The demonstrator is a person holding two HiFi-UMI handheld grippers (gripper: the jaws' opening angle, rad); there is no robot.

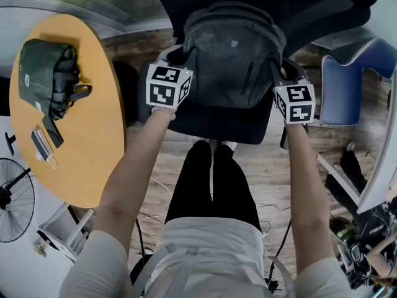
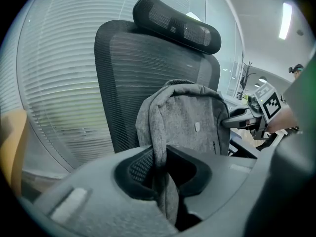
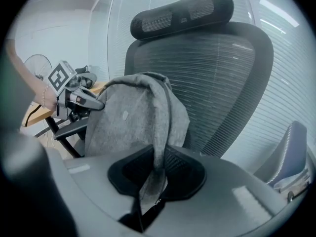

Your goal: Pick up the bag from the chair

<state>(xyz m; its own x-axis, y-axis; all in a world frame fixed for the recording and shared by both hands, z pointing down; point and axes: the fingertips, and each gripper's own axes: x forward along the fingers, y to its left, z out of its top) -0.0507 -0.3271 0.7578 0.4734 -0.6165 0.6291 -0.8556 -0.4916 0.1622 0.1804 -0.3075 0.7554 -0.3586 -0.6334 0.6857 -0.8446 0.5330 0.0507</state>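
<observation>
The floor (image 1: 273, 166) was pale wood plank, with thin cables (image 1: 158, 219) trailing across it. A round table (image 1: 99, 148) of warm orange wood stood at the left — on it lay a dark green pouch (image 1: 46, 73) and a small white device (image 1: 42, 144). A black fan (image 1: 15, 200) stood near the table, and a blue padded seat (image 1: 347, 89) at the right. Slatted blinds (image 2: 54, 83) covered a glass wall, and a strip light (image 2: 285, 19) glowed in the ceiling.
</observation>
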